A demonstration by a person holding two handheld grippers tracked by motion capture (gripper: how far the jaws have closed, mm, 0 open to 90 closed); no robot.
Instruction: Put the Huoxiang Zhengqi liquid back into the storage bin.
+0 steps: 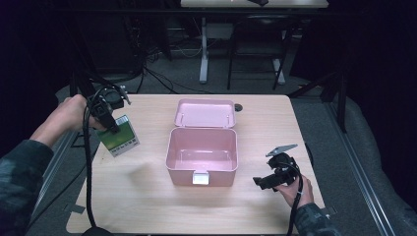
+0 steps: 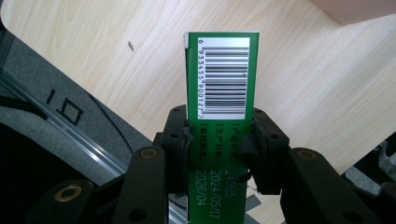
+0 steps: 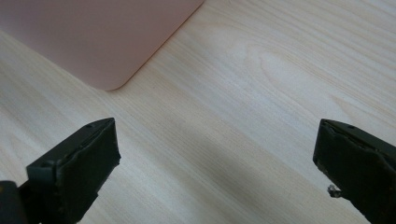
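Left gripper (image 2: 219, 140) pinches a green carton (image 2: 222, 79), apparently lifted clear of the table's (image 1: 147, 196) left edge. Right gripper (image 3: 215, 158), jaws spread, sits near the open pink box (image 1: 201, 152).

Light from above brightens the counter (image 1: 147, 196) while the room around it sinks into near-black, soft shadows lie on the wood, and both gripper views blur slightly at close range.
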